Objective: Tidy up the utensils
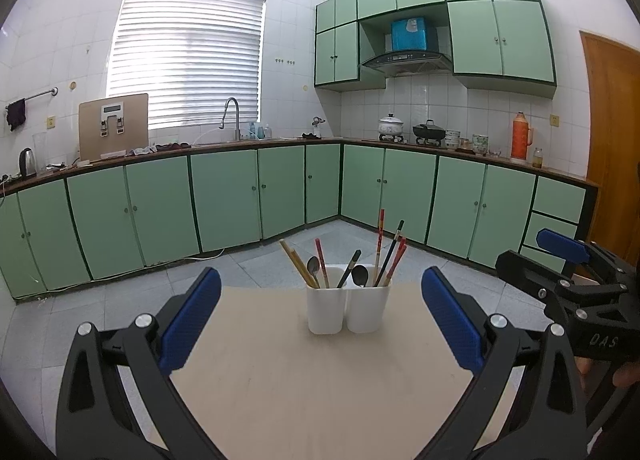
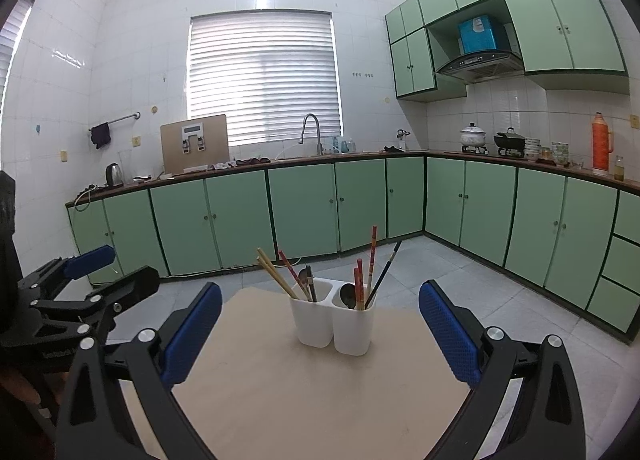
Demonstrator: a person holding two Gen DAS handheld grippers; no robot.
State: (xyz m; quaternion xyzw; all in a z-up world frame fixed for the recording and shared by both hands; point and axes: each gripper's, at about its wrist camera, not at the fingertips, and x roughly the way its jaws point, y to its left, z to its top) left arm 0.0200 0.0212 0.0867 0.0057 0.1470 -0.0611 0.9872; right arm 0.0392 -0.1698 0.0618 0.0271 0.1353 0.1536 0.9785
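A white two-compartment utensil holder (image 1: 346, 310) (image 2: 334, 322) stands at the far middle of a beige tabletop (image 1: 288, 388) (image 2: 296, 400). Its left compartment holds wooden chopsticks (image 1: 298, 264) (image 2: 276, 274), a red chopstick, a dark one and a spoon (image 1: 313, 266). In the right compartment are another spoon (image 1: 360, 275) (image 2: 348, 295) plus red chopsticks (image 1: 380, 244) (image 2: 372, 260) and black ones. My left gripper (image 1: 320, 276) (image 2: 116, 270) is open and empty, short of the holder. My right gripper (image 2: 320, 292) (image 1: 536, 256) is open and empty too, at the table's right side.
Green base cabinets (image 1: 224, 196) (image 2: 304, 208) run along the far walls behind a grey tiled floor (image 1: 120, 300). A wooden door (image 1: 612, 132) is at the right. A person's hand (image 1: 624, 376) holds the right gripper.
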